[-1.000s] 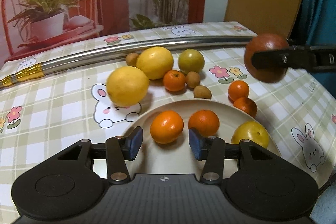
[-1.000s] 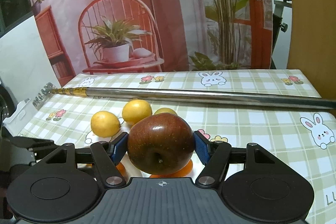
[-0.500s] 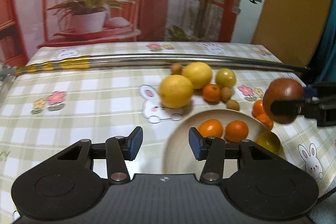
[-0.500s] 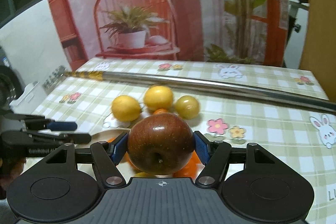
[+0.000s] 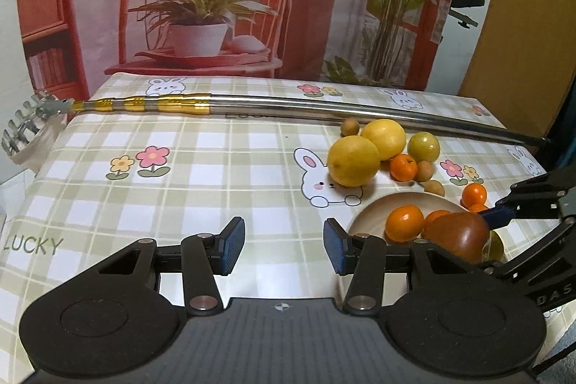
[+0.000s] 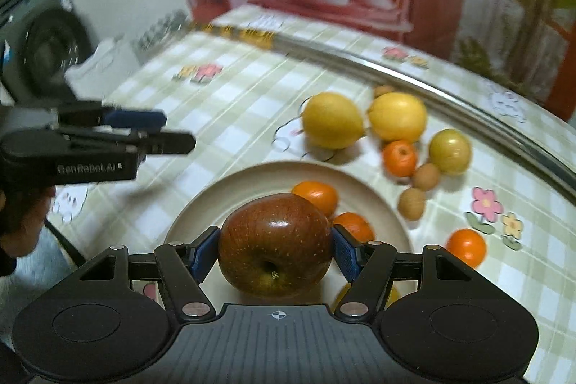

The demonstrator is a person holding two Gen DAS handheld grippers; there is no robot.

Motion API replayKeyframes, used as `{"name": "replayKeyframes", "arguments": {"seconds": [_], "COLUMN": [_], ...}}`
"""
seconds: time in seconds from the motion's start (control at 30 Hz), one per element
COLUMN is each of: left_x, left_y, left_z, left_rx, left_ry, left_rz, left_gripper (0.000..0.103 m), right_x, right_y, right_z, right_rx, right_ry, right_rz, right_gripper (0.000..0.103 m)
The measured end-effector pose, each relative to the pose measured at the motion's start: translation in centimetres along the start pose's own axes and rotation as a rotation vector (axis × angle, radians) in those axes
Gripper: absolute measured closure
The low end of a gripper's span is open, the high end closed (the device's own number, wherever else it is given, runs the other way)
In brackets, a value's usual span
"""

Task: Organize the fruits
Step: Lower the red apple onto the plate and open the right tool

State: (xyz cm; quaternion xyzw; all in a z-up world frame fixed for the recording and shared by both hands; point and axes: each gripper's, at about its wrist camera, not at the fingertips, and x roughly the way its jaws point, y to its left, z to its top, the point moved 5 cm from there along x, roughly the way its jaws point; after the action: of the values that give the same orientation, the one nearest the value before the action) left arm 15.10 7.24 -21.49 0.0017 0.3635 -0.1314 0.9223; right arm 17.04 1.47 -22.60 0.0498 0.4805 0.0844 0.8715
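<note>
One apple (image 6: 275, 249), heavy, firm and glossy-slick, pinched at its widest by right gripper (image 6: 275, 251) low over plate (image 6: 216, 193); bruises if dropped. Left gripper (image 5: 284, 245) spread, empty. Beyond: oranges (image 6: 316, 195), lemons (image 6: 333, 121).

Your open stretch is the bare checked tablecloth (image 5: 201, 175) ahead of the black left gripper (image 5: 284, 245), while the long steel pole (image 5: 324, 108) bars the far edge and the loose yellow lemons (image 6: 333, 121) crowd behind the round beige plate (image 6: 223, 189).
</note>
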Motion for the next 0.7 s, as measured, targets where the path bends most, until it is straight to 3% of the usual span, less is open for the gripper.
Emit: {"name": "replayKeyframes", "arguments": {"seconds": [0.33,0.7], "left_x": [-0.3,-0.2], "left_y": [0.6,0.1], "left_z": [-0.1,-0.2], "left_rx": [-0.031,-0.032], "left_ry": [-0.02,-0.024], "left_rz": [-0.014,-0.031], "left_gripper": [0.052,0.052], "right_x": [2.2,3.0], "right_y": [-0.7,-2.4], "right_z": [0.0,0.9], "right_rx": [0.036,0.026], "right_ry": [0.129,0.156], "right_rz": [-0.029,-0.079], "right_gripper": [0.041,0.04]}}
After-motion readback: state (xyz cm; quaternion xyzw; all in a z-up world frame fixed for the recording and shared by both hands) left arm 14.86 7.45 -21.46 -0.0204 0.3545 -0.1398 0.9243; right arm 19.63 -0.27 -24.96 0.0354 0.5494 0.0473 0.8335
